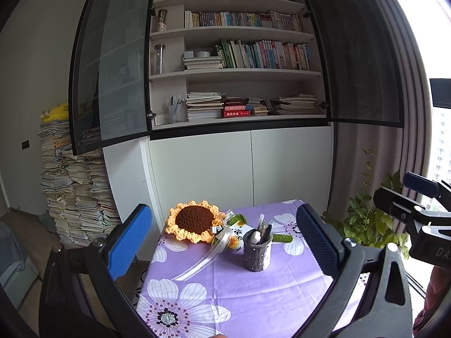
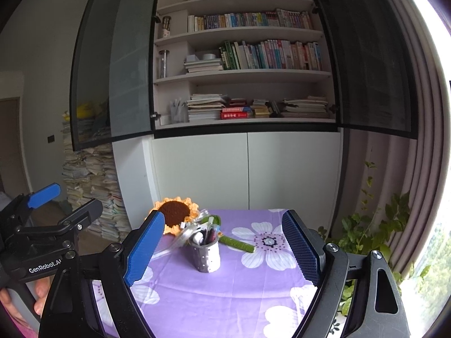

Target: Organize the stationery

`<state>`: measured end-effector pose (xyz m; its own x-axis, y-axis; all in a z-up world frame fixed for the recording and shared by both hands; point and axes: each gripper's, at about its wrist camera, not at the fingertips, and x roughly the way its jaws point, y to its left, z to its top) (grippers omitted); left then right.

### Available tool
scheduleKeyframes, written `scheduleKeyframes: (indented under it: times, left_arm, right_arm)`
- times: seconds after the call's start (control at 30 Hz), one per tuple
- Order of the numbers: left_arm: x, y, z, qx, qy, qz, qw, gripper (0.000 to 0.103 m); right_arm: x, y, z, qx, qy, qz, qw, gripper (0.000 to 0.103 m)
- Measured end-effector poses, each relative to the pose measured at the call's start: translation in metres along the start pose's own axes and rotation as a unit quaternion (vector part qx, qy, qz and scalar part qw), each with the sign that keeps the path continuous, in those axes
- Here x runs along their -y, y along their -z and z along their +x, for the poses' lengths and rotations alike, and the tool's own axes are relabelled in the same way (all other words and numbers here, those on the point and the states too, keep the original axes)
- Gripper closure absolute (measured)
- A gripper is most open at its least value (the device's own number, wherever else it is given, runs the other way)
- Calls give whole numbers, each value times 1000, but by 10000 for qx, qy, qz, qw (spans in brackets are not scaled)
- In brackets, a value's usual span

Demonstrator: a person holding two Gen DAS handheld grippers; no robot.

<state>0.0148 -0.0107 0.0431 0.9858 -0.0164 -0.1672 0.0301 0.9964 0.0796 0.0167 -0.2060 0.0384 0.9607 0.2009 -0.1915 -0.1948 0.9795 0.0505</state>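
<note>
Through the left wrist camera I saw my left gripper [image 1: 225, 242] with its jaws spread wide and nothing between the blue pads, raised above the near half of the table. The right gripper [image 2: 222, 248] was likewise standing apart and empty, its fingers framing the pen holder [image 2: 205, 255] without touching it. That grey, dotted cup stood upright on the purple floral tablecloth [image 2: 225, 295], toward the far middle of the table, with several pens and a white, rounded item that I could not name sticking out of its top. Just behind it and to the left lay a crocheted sunflower [image 1: 194, 221], its green stem [image 2: 236, 243] running out to the right past the cup, and a clear ribbon [image 1: 203, 262] trailing from it across the cloth toward me. A small card with dark print lay between flower and cup. Beyond the table I had the open bookcase [image 1: 236, 76] with its rows of books, a tall stack of papers [image 1: 76, 197] on the floor at left, and a leafy plant [image 1: 366, 219] by the curtain at right.
</note>
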Motion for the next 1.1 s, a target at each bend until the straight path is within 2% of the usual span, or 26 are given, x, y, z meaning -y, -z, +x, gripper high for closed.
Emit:
scheduleKeyframes:
  times: [0.4, 1.1]
  left_arm:
    - [5, 0, -4, 65, 15, 70, 10000, 1]
    - [3, 3, 2, -19, -48, 17, 10000, 1]
  right_arm:
    - [-12, 1, -11, 307, 18, -376, 9988, 17]
    - [1, 6, 1, 62, 27, -97, 9999, 17]
